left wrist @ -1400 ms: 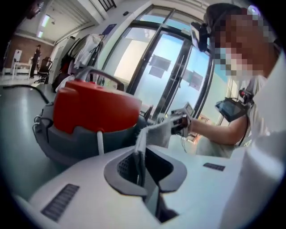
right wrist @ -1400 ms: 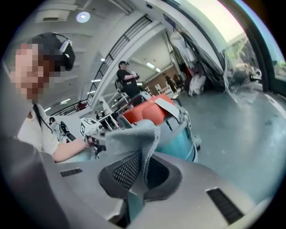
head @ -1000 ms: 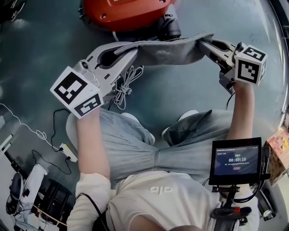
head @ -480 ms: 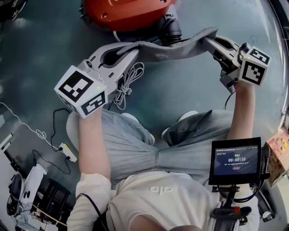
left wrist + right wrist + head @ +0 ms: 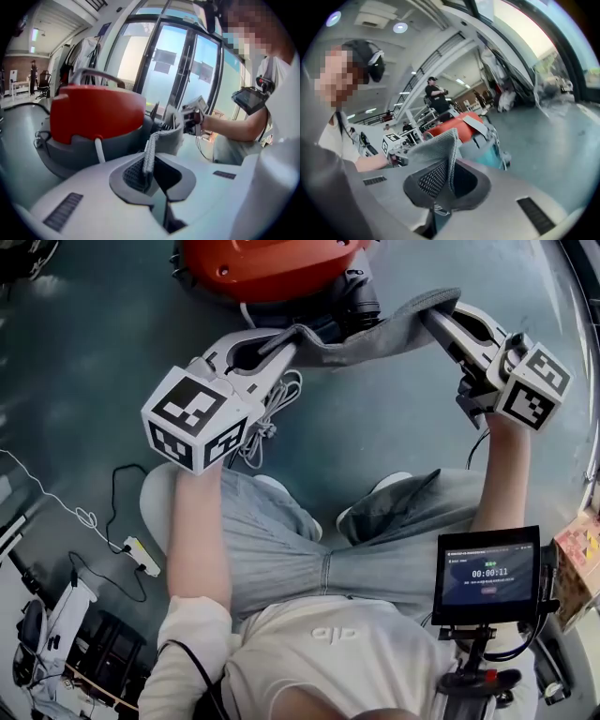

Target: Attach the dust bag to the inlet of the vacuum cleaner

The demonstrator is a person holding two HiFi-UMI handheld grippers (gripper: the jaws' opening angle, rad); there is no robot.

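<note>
Because each claw pinches one end of the grey cloth bag (image 5: 375, 334), the fabric hangs stretched between them like a slack band. The left claw (image 5: 278, 351) is closed on the lower end and the right claw (image 5: 439, 319) on the higher end. In both gripper views a fold of knit cloth stands pressed between the ridged pads. Holding it at two ends probably serves to spread the bag and steer its mouth, though no view shows the mouth itself. The bag's middle crosses just over a dark port (image 5: 357, 298) at the front of the red-topped vacuum (image 5: 272, 263). This port is likely the inlet, but whether cloth touches it cannot be told. A white cord (image 5: 264, 413) bunches just below the left claw. The vacuum stands on a smooth grey-green floor (image 5: 84, 362), where a thin cable (image 5: 112, 512) also lies, with the person's knees nearby. A small screen (image 5: 487, 573) sits at the person's right. Around is a large hall with tall windows (image 5: 178, 65) and people in the distance.
</note>
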